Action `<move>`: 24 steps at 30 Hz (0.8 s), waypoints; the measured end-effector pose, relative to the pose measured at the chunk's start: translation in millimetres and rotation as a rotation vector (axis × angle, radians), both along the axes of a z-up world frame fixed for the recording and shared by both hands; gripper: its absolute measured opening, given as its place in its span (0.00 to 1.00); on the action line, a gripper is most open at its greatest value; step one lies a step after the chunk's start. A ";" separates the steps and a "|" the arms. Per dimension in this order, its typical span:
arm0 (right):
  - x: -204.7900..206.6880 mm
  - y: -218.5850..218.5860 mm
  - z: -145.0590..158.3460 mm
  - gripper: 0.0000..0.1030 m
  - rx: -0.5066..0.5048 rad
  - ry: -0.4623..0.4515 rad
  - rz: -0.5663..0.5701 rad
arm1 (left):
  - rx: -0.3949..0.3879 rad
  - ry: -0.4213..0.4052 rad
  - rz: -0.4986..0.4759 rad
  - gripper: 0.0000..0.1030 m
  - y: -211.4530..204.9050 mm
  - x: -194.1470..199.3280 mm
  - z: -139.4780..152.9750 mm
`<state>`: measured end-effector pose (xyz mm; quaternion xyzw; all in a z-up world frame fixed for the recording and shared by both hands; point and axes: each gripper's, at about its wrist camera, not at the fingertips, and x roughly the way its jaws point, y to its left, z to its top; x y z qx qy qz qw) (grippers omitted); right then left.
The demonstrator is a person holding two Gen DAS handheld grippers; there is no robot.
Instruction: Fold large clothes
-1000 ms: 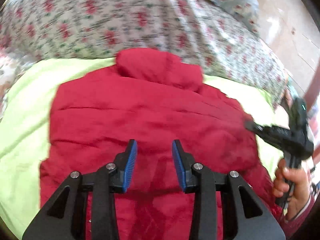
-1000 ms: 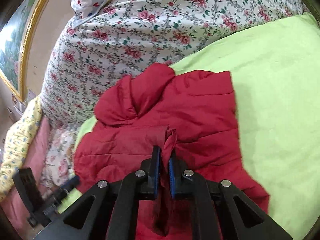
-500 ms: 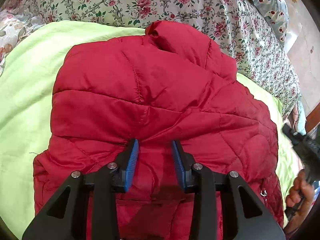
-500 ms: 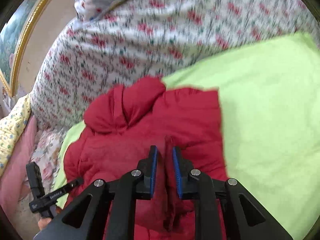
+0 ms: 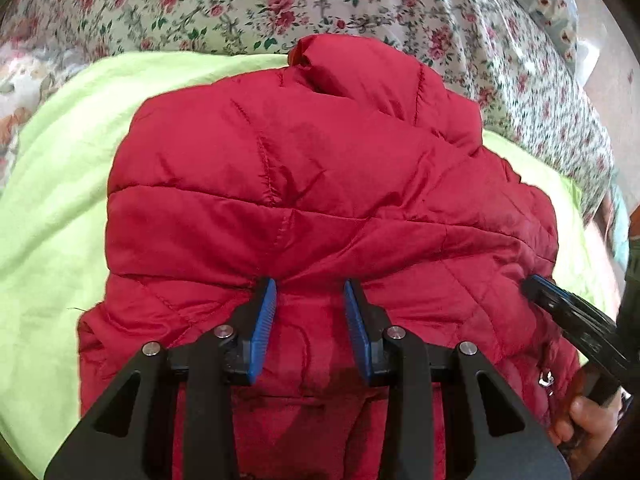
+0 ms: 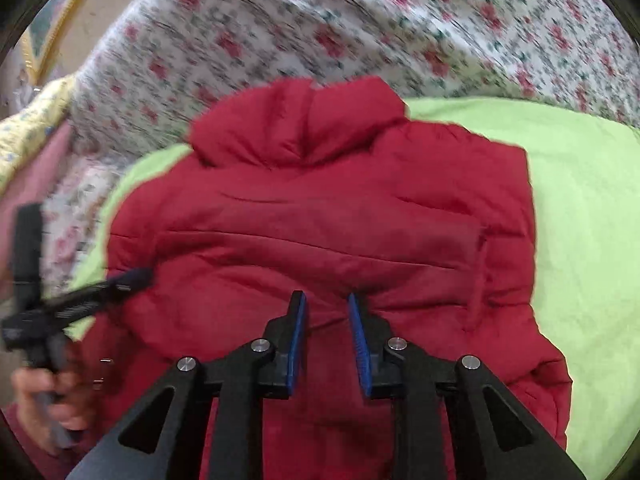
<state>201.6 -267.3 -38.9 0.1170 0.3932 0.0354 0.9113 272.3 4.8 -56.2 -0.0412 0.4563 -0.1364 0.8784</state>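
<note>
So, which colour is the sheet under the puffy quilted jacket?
Light green sheet, clearest in the right wrist view.

The red quilted puffer jacket (image 5: pixel 320 184) is smooth, faintly glossy cloth with stitched seams. It lies on a matt lime-green cloth sheet (image 5: pixel 52 208), beside a rose-printed cotton quilt (image 5: pixel 240 4). Each matt black plastic hand-held gripper (image 5: pixel 310 308) carries ribbed blue pads (image 5: pixel 264 328) and shiny metal pins.

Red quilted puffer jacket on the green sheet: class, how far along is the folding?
Done: the red quilted puffer jacket lies bundled on the lime-green sheet. In hand: nothing; the right tool is opening, the left tool open above it. Left: the final folds, probably.
</note>
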 end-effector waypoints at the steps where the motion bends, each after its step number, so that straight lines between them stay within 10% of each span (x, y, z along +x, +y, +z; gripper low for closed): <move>1: 1.9 -2.1 -6.0 0.19 -0.004 0.014 -0.007 | 0.008 -0.008 -0.008 0.33 -0.9 -2.1 2.6; 8: 5.5 -7.5 -18.2 0.19 0.010 0.030 -0.016 | -0.041 -0.109 0.024 0.33 17.5 -7.6 27.6; 24: 12.2 -11.4 -26.7 0.19 0.053 0.060 0.007 | -0.048 0.020 0.013 0.33 22.5 18.0 -11.8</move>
